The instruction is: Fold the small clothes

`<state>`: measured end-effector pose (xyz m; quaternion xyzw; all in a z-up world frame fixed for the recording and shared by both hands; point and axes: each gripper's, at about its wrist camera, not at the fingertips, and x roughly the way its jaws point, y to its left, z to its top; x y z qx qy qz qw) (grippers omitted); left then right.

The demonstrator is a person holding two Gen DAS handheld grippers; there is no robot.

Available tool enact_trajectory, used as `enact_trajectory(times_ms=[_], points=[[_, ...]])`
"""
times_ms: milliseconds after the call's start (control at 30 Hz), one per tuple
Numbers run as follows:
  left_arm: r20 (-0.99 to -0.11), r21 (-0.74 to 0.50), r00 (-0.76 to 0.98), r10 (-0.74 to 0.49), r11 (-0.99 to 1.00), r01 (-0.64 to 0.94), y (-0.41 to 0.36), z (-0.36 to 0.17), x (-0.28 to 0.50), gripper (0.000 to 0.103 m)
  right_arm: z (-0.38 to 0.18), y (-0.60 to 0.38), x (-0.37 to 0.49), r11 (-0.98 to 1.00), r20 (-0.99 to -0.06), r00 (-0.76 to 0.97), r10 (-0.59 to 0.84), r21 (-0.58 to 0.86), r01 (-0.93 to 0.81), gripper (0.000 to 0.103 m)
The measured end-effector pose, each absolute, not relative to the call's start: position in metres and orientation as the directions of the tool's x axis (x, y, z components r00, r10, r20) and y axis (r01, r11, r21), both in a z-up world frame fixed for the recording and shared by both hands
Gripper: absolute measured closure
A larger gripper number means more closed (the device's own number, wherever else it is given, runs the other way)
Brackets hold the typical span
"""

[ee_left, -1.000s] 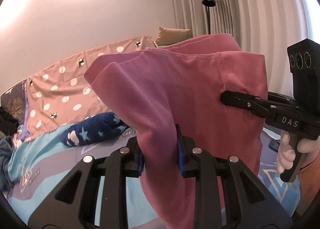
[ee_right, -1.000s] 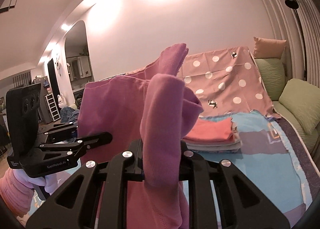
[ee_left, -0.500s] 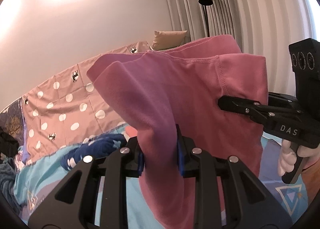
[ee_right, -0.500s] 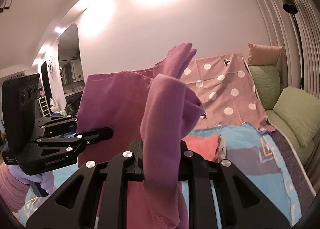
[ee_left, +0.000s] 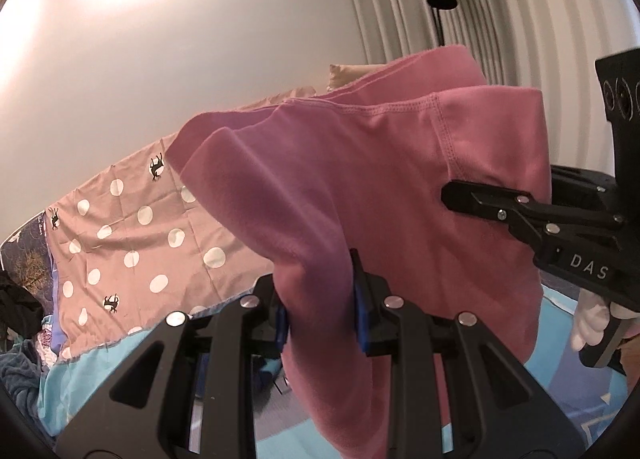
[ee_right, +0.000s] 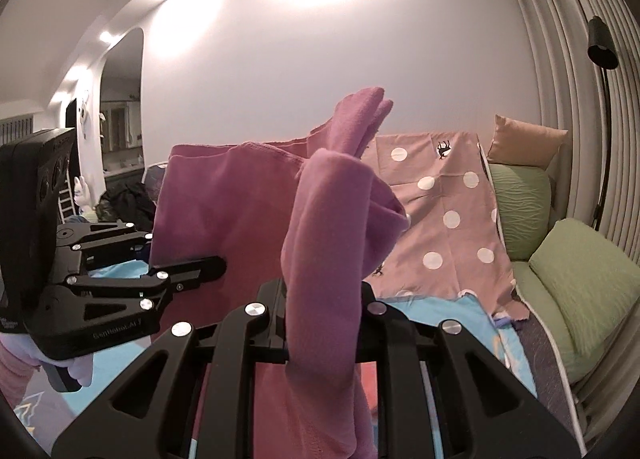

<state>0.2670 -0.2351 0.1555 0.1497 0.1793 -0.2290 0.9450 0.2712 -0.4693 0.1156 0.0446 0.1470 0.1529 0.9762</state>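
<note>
A pink garment (ee_left: 360,179) hangs in the air, stretched between both grippers above the bed. My left gripper (ee_left: 320,299) is shut on a bunched fold of it, the cloth draping down over the jaws. My right gripper (ee_right: 322,299) is shut on another bunched corner of the pink garment (ee_right: 224,211), which rises in a roll above the pads. Each view shows the other gripper from the side: the right gripper (ee_left: 452,193) enters at the right of the left wrist view, the left gripper (ee_right: 218,265) at the left of the right wrist view, both clamped on the same cloth.
Below lies a bed with a light blue patterned cover (ee_left: 80,371). A pink polka-dot sheet (ee_right: 444,219) drapes at the back. Green cushions (ee_right: 580,291) and a tan pillow (ee_right: 524,143) sit on the right. A black floor lamp (ee_right: 602,43) stands by the curtains. Dark clothes (ee_left: 16,311) lie far left.
Both grippers have risen and swung sideways with the garment held between them. The folded stack and the blue star-print item have dropped out of sight below. Neither grip has changed.
</note>
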Motion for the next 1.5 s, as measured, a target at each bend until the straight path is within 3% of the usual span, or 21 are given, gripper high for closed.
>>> enact_trajectory(times_ms=[333, 367, 400, 433, 467, 533, 767, 900, 1000, 1167, 1300, 1500], points=[[-0.458, 0.259, 0.845, -0.278, 0.867, 0.425, -0.257, 0.142, 0.366, 0.077, 0.098, -0.467, 0.379, 0.967, -0.372, 0.894, 0.248, 0.147, -0.207, 0.086], [-0.461, 0.281, 0.850, -0.255, 0.867, 0.413, -0.259, 0.135, 0.379, 0.075, 0.089, -0.467, 0.394, 0.972, -0.401, 0.887, 0.230, 0.149, -0.184, 0.084], [-0.463, 0.309, 0.857, -0.226, 0.865, 0.395, -0.262, 0.127, 0.392, 0.066, 0.079, -0.466, 0.408, 0.980, -0.443, 0.876, 0.190, 0.139, -0.143, 0.081], [-0.478, 0.346, 0.861, -0.174, 0.864, 0.366, -0.264, 0.113, 0.407, 0.060, 0.070, -0.466, 0.423, 0.988, -0.493, 0.859, 0.142, 0.121, -0.093, 0.067], [-0.506, 0.381, 0.855, -0.109, 0.862, 0.335, -0.264, 0.095, 0.422, 0.050, 0.051, -0.466, 0.438, 0.996, -0.561, 0.825, 0.060, 0.083, -0.017, 0.062], [-0.556, 0.424, 0.831, -0.027, 0.850, 0.311, -0.263, 0.061, 0.441, 0.051, 0.022, -0.470, 0.442, 0.997, -0.599, 0.799, -0.043, 0.023, 0.071, 0.062], [-0.675, 0.387, 0.736, -0.061, 0.820, 0.422, -0.255, -0.019, 0.427, 0.051, -0.040, -0.478, 0.403, 0.995, -0.671, 0.738, 0.065, 0.102, 0.005, 0.062], [-0.678, 0.381, 0.731, -0.080, 0.812, 0.442, -0.257, -0.031, 0.408, 0.051, -0.045, -0.470, 0.384, 0.994, -0.665, 0.741, 0.092, 0.105, -0.029, 0.062], [-0.683, 0.360, 0.723, -0.108, 0.811, 0.461, -0.256, -0.030, 0.391, 0.047, -0.038, -0.470, 0.363, 0.993, -0.631, 0.770, 0.095, 0.119, -0.025, 0.054], [-0.655, 0.244, 0.723, -0.222, 0.843, 0.480, -0.239, -0.019, 0.341, 0.032, -0.025, -0.471, 0.298, 0.982, -0.541, 0.841, -0.003, 0.157, 0.104, 0.013], [-0.603, 0.134, 0.734, -0.312, 0.868, 0.479, -0.215, -0.007, 0.287, 0.018, -0.020, -0.456, 0.246, 0.987, -0.526, 0.843, -0.114, 0.040, 0.158, 0.007], [-0.495, 0.074, 0.793, -0.355, 0.892, 0.445, -0.186, 0.022, 0.209, 0.002, -0.004, -0.447, 0.177, 0.980, -0.521, 0.850, -0.077, 0.117, 0.160, 0.002]])
